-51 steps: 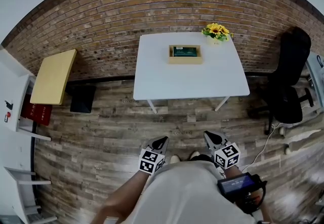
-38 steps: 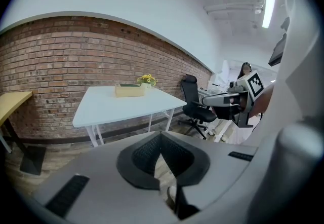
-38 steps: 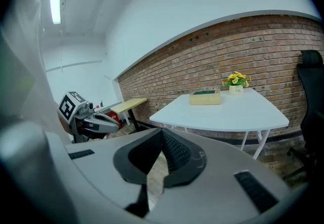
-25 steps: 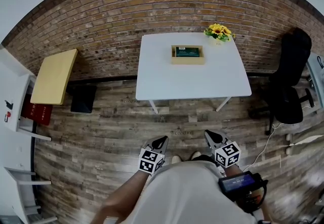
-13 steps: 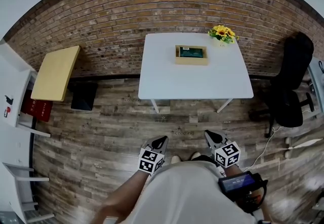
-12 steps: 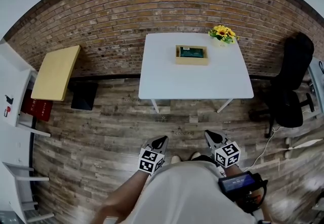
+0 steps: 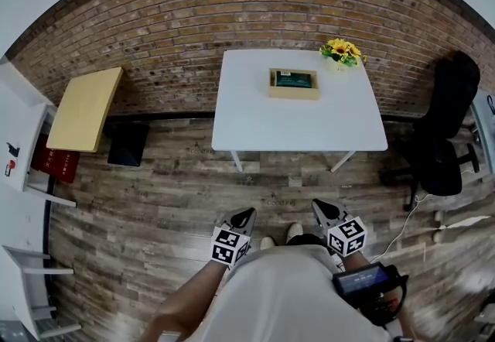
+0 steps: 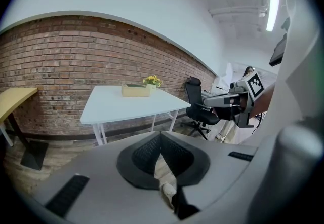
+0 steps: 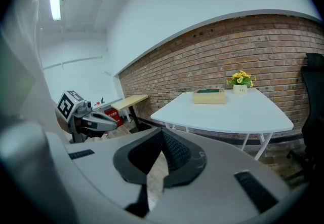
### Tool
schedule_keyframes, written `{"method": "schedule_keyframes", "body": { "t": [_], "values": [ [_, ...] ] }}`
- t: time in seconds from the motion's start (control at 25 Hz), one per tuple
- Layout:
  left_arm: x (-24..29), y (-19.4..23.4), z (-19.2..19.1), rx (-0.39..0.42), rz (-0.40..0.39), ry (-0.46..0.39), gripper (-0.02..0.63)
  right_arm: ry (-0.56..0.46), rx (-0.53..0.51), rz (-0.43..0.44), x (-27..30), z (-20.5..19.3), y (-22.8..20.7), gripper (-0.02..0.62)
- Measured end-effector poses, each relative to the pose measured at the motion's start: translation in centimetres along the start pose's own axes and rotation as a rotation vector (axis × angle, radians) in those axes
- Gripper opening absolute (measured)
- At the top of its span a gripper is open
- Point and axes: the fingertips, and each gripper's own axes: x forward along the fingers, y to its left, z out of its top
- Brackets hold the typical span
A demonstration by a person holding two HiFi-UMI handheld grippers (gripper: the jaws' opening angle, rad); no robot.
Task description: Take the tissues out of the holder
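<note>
I am holding my left gripper [image 8: 161, 134] and right gripper [image 9: 162, 131] low in front of my body, well apart from the table [image 7: 298, 124]. Both are empty: on each one the ribbed black pads are meeting at the tips, closed on nothing, with only floor [image 7: 155, 201] showing behind them. Their bodies are looking smooth, grey and matte, and each cube is showing a black-and-white square marker.

The holder [image 7: 293, 83] is sitting toward the far side of the table, near the wall [image 7: 232, 8]. It is a shallow rectangular tray of pale wood. The tissues [image 7: 293, 79] are lying flat inside it as a dark green pack with a small pale label, whose print is too small for me to read.

The table is a plain white rounded square on thin white legs. Yellow flowers [image 7: 341, 50] in a little white pot are standing just beside the holder, at the far right corner. The wall is rough red-brown brick and the floor is streaked grey-brown wood planks. A black padded chair [image 7: 445, 131] is standing to the right of the table.
</note>
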Motion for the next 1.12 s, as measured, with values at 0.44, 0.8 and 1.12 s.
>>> {"method": "schedule_keyframes", "body": {
  "t": [0.44,0.8,1.12],
  "values": [
    [0.7,0.9,-0.3,-0.022,0.024,0.026,0.008,0.02,0.022,0.019,1.6,-0.4,-1.1,0.005],
    [3.5,2.4,1.6,-0.039,0.053,0.047,0.008,0.034,0.026,0.057,4.7,1.4,-4.0,0.005],
    [8.0,4.0,4.8,-0.035,0.066,0.061,0.008,0.038,0.045,0.072,8.0,3.7,-8.9,0.005]
  ]
}}
